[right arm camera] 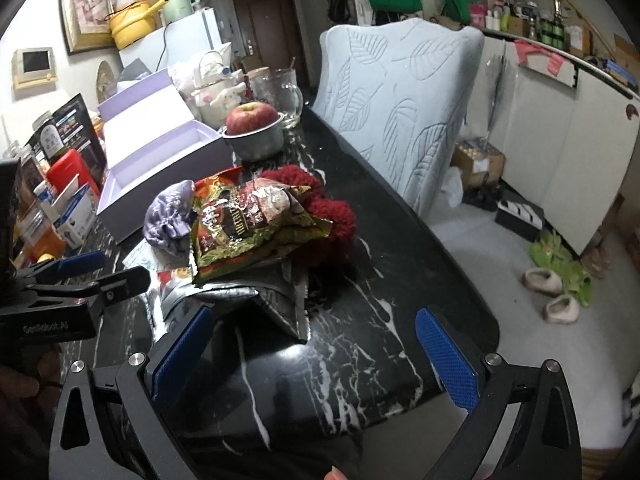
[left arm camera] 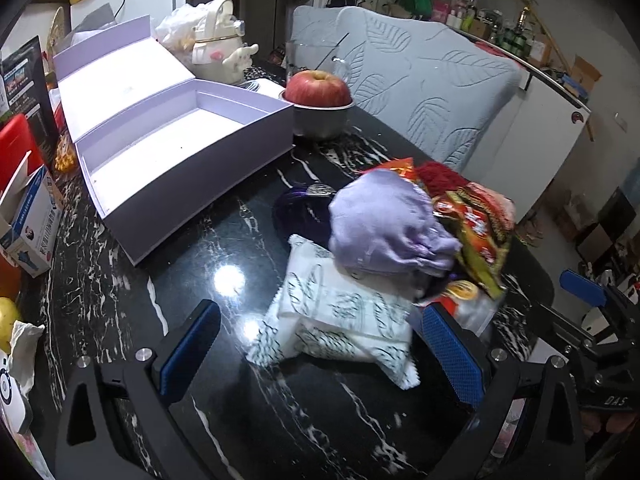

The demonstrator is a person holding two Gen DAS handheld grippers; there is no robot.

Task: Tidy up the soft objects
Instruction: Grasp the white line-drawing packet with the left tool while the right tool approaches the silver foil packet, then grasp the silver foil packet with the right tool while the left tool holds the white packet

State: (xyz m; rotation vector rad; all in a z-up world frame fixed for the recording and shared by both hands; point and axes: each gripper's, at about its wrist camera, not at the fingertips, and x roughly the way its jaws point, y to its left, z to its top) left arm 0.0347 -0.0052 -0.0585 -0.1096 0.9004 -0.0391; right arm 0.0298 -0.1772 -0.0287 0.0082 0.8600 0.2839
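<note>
The left gripper gapes around the white leaf-print pack, ready to pinch; next comes the lilac box ahead-left. The right gripper waits open.

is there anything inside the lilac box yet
No, the lilac box sits open on the black marble table with its white interior bare.

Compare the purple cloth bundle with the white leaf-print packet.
The purple cloth bundle is plain lilac and rounded; the white leaf-print packet is patterned, flatter, with crimped ends. The bundle rests partly on top of the packet, which lies on the table. Both look soft, neither gripped.
</note>
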